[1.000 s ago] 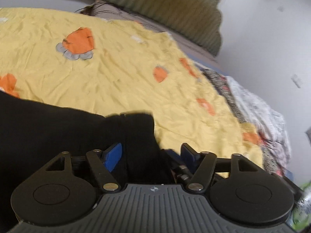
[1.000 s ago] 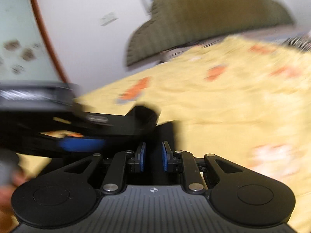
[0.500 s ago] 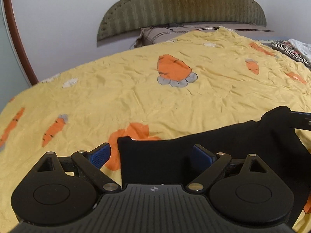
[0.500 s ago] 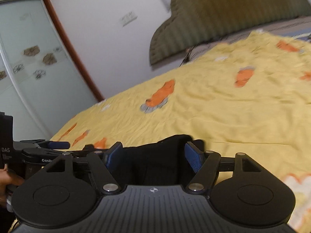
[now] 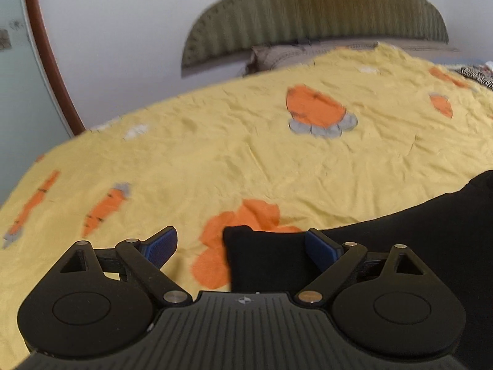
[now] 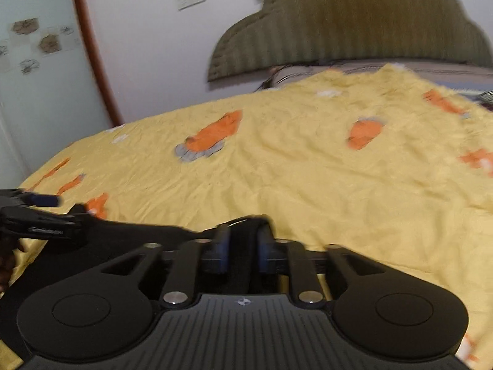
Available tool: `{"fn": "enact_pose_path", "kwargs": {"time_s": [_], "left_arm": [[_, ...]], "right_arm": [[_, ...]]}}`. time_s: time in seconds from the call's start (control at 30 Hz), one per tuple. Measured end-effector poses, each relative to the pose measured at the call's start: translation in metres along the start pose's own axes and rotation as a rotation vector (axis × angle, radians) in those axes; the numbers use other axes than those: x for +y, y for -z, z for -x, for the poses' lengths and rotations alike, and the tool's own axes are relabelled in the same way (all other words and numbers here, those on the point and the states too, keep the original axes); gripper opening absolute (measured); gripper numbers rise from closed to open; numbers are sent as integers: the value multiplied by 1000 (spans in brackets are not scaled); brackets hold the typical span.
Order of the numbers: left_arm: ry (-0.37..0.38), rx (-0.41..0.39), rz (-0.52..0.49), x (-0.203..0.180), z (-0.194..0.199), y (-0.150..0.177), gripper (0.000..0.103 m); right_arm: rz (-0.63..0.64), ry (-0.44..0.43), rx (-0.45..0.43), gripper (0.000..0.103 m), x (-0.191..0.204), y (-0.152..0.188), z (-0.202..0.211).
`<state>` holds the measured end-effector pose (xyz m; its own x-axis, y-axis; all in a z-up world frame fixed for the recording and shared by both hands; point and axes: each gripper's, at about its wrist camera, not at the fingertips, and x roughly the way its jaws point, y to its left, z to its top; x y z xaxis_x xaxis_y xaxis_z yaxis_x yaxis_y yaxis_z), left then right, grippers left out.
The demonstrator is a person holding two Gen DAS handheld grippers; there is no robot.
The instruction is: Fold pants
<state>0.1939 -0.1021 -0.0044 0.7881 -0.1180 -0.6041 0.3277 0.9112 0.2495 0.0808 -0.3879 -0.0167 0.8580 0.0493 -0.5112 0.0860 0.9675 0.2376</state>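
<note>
The black pants (image 5: 385, 222) lie on a yellow bedspread with orange carrot prints. In the left wrist view my left gripper (image 5: 243, 246) is open, its blue pads wide apart, with a corner of the pants (image 5: 265, 256) between them and not gripped. In the right wrist view my right gripper (image 6: 243, 246) is shut on a bunched edge of the pants (image 6: 245, 231). The left gripper (image 6: 37, 212) shows at the left edge of that view, over the pants' far end.
The yellow bedspread (image 5: 246, 154) covers the bed up to a green striped headboard (image 5: 323, 12) and a pillow (image 5: 292, 54). A white wall with sockets and a brown-framed door (image 6: 37, 61) stand to the left. Patterned fabric (image 5: 474, 72) lies at the far right.
My right gripper has closed on the pants edge; half a second ago it was open. My left gripper stays open and has shifted slightly left along the pants corner.
</note>
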Motion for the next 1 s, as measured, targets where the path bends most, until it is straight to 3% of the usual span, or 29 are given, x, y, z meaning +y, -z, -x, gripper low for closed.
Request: {"fn": "enact_pose_path", "kwargs": {"time_s": [0.07, 0.13, 0.23, 0.3, 0.33, 0.37, 0.4, 0.47, 0.53, 0.63, 0.7, 0.8, 0.9, 0.97, 1.0], "left_arm": [[32, -38, -23, 1, 22, 3, 93], [76, -44, -48, -3, 36, 8, 95], [170, 0, -78, -16, 34, 17, 96], [155, 35, -114, -27, 21, 25, 96], [134, 40, -110, -29, 15, 27, 97], [133, 47, -80, -25, 15, 27, 94], [142, 61, -36, -20, 19, 26, 92], [194, 60, 37, -8, 35, 26, 94], [246, 48, 49, -5, 52, 30, 94], [285, 58, 22, -15, 67, 47, 96], [296, 86, -12, -26, 64, 62, 98], [283, 56, -15, -24, 75, 74, 97], [275, 39, 17, -11, 88, 71, 97], [280, 46, 33, -5, 86, 73, 99], [291, 88, 29, -5, 79, 74, 99]], "right_arm": [[47, 118, -67, 33, 4, 0, 22], [78, 132, -90, 33, 11, -1, 42], [125, -95, -43, 33, 32, 7, 58], [207, -149, 50, 33, 49, 19, 50], [271, -104, 91, 33, 54, 28, 43], [330, -23, 110, 51, 54, 36, 35], [325, 17, 101, 61, 48, 39, 35], [250, 41, 75, 61, 38, 34, 47], [272, 67, 19, 62, 40, 30, 66], [298, -35, -17, 61, 58, 31, 80], [360, -64, 38, 61, 70, 40, 69], [483, 55, 111, 61, 71, 60, 54], [307, -12, 81, 61, 49, 46, 69], [291, 6, 22, 62, 47, 39, 77], [291, 4, 8, 62, 51, 38, 76]]}}
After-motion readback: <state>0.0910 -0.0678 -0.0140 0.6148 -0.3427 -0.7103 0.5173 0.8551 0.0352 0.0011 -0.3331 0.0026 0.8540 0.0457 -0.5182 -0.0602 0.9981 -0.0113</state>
